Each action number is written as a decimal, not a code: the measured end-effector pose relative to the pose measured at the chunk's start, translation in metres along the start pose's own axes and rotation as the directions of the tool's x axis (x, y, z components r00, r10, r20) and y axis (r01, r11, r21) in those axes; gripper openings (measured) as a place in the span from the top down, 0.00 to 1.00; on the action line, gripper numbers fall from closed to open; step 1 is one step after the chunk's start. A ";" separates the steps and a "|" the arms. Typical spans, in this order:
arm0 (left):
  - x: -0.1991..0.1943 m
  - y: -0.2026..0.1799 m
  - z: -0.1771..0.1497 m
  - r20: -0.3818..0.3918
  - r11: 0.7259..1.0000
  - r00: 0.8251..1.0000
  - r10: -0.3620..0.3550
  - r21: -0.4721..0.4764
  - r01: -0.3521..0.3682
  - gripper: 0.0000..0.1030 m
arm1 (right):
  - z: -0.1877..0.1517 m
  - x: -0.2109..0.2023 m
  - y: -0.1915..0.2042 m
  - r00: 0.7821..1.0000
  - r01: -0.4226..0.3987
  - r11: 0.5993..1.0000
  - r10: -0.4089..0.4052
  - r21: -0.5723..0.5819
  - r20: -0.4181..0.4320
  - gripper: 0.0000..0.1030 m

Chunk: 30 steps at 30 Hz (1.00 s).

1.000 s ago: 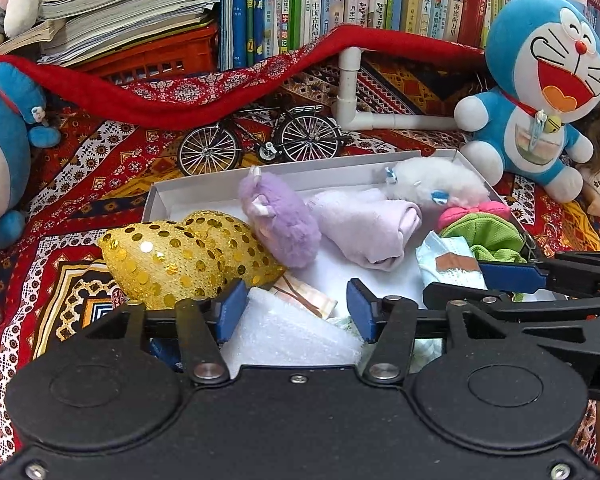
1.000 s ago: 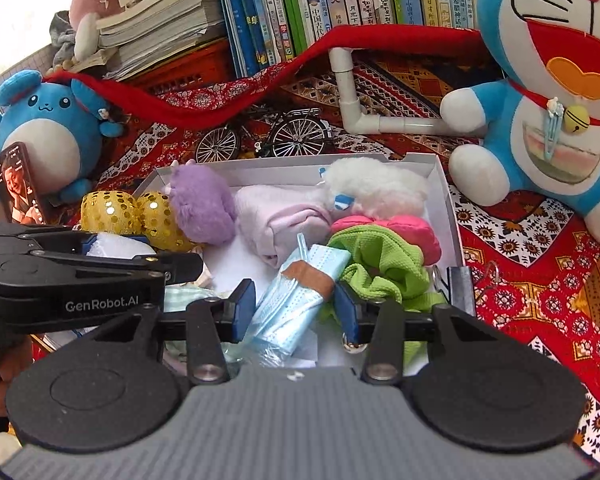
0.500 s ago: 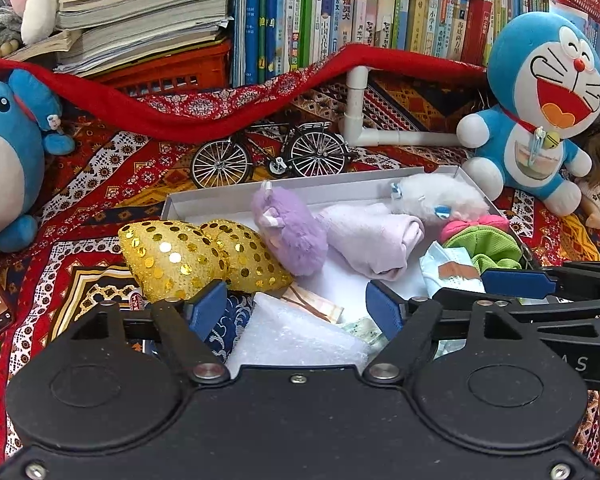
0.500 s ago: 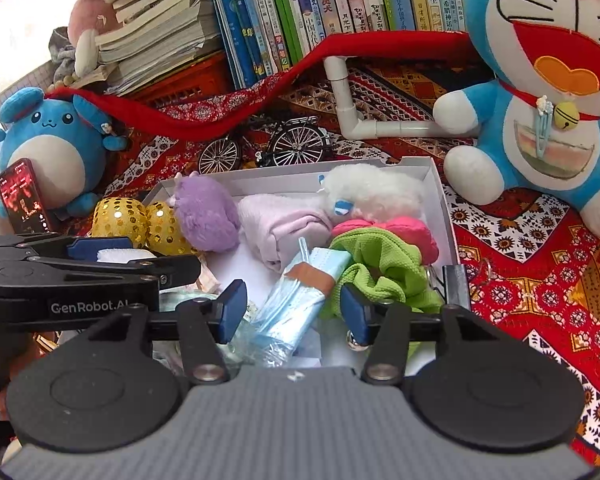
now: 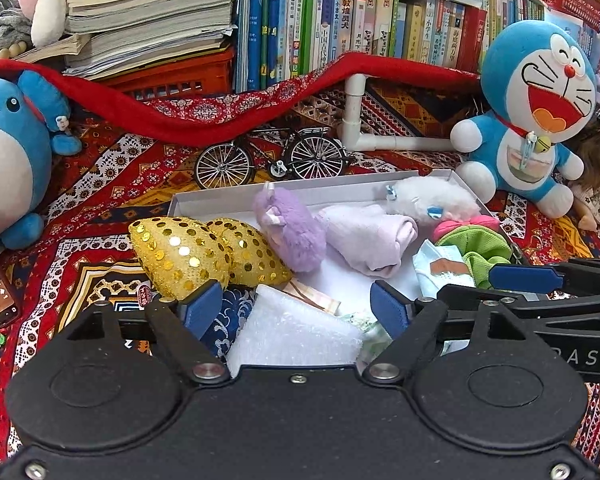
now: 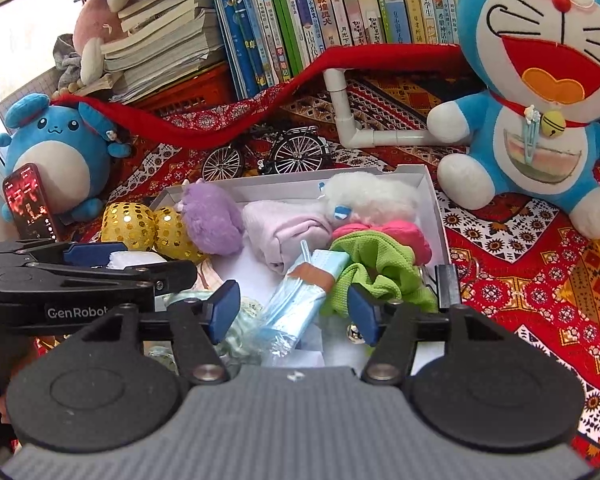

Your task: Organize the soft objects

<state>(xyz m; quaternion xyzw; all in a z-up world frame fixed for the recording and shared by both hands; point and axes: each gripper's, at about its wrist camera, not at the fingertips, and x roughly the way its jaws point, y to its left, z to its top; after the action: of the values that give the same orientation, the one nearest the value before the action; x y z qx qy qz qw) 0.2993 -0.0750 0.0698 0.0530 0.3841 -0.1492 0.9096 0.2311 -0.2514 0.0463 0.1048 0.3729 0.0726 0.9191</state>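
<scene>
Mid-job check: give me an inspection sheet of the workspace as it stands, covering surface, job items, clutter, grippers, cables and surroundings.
Surface: red patterned cloth covers the whole work area.
Job's things: white box holds purple plush, folded lilac cloth, white fluffy toy, pink item, green cloth and blue face-mask pack; gold sequin item sits at the box's left edge; bubble wrap lies at the near end.
Clutter: model bicycle, white pipe, phone.
Grippers: left gripper open over the bubble wrap; right gripper open around the mask pack, not gripping.
Cables: nothing seen.
Surroundings: Doraemon plush, blue plush, bookshelf.
</scene>
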 end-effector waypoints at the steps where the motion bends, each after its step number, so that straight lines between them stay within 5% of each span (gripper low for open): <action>1: -0.001 0.000 0.000 0.002 1.000 1.000 -0.001 0.000 0.001 0.22 | 0.000 -0.001 0.000 1.000 0.002 1.000 -0.002 -0.003 0.002 0.28; 30: -0.063 0.004 -0.009 0.094 0.999 0.995 -0.036 -0.025 0.038 0.15 | -0.004 -0.058 0.018 0.991 0.021 0.998 -0.014 -0.052 0.131 0.11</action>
<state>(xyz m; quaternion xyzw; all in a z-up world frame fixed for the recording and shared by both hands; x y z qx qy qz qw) 0.2525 -0.0546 0.1085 0.0267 0.3439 -0.1633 0.9243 0.1861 -0.2455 0.0865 0.0814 0.3106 0.0672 0.9446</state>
